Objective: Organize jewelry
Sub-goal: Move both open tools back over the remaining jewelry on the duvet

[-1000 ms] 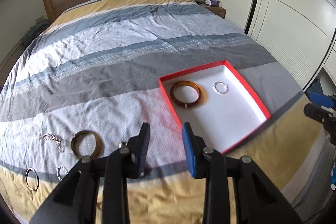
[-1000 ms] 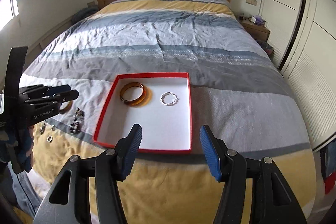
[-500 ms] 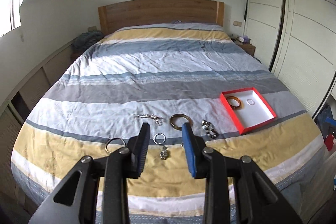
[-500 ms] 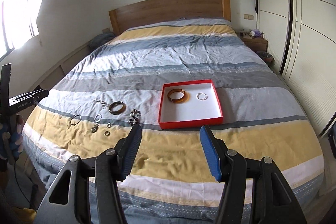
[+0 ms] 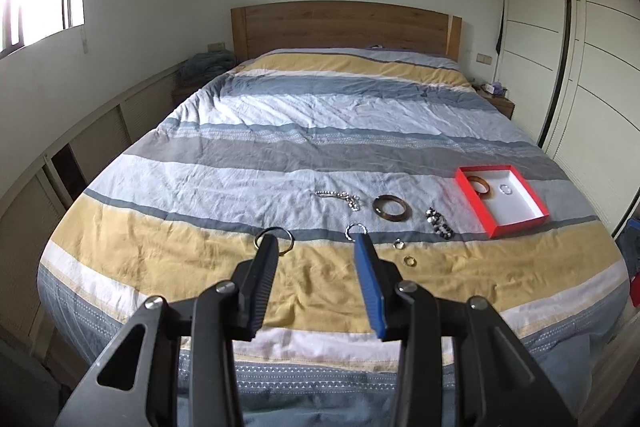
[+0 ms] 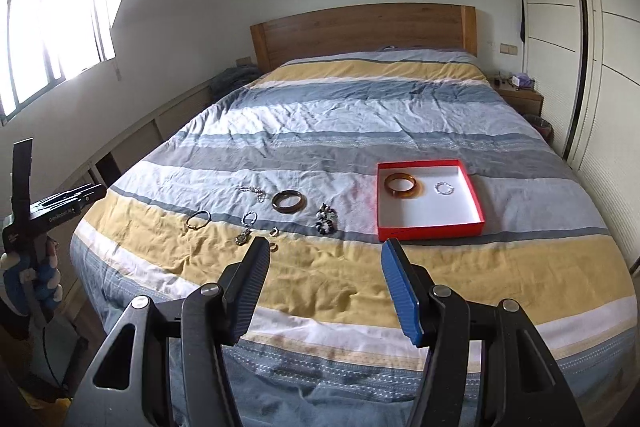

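Left gripper (image 5: 316, 245): jaws opening, nothing between them; held over the foot of the bed, pointing down at the loose pieces.
Right gripper (image 6: 324, 251): jaws apart, nothing between them; also over the bed's foot edge.
Bed (image 5: 320, 131): striped cover, headboard at 12 o'clock.
Box (image 6: 430, 227): red rim, white floor; lying at 1 o'clock from the right gripper, at 2 o'clock in the left view.
Amber bangle (image 6: 402, 185): inside the box, at its 10 o'clock corner.
Silver ring bracelet (image 6: 445, 188): inside the box, just at 3 o'clock of the amber bangle.
Dark bangle (image 6: 289, 201): flat on the cover, at 9 o'clock of the box.
Bead bracelet (image 6: 326, 219): between dark bangle and box.
Chain (image 6: 254, 191): at 10 o'clock of the dark bangle.
Thin hoop (image 6: 198, 219): farthest from the box, at 9 o'clock.
Small rings (image 5: 404, 253): two, near the yellow stripe, at 6 o'clock of the dark bangle.
Person's hand (image 6: 32, 279): at 9 o'clock in the right view, in a blue-and-white glove, gripping the left gripper's handle.
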Demonstrator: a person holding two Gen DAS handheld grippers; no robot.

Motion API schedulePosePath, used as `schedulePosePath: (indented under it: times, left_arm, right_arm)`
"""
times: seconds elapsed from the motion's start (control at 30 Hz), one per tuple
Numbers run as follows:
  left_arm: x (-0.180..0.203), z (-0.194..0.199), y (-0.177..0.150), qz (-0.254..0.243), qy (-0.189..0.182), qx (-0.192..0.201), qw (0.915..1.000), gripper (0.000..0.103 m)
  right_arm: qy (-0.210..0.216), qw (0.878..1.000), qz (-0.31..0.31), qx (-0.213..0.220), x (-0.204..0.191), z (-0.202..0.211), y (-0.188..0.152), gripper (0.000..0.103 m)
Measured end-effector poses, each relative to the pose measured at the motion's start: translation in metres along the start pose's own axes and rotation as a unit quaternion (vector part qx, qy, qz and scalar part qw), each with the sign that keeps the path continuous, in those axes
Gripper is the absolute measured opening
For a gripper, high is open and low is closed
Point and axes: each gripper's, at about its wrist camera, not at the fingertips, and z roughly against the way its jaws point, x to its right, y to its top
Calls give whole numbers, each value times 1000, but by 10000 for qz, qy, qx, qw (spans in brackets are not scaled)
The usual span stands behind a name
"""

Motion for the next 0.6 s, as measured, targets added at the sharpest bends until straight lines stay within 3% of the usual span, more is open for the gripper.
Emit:
schedulePosePath:
  times: [0.13,0.37,0.6]
  left_arm:
    - [6,-40,-16,-80,22,-288,9995,38]
    - [22,-126,-42,-24,-250,-922,9954,37]
    - [43,-199,-50,-29,-787,-1337,9879,37]
  right_arm:
    - [189,9995,116,-237,-15,-39,-3,57]
    - [523,9941,319,-896,-33,-133,-19,50]
    - [842,9838,459,-1511,-43,-221,-31,50]
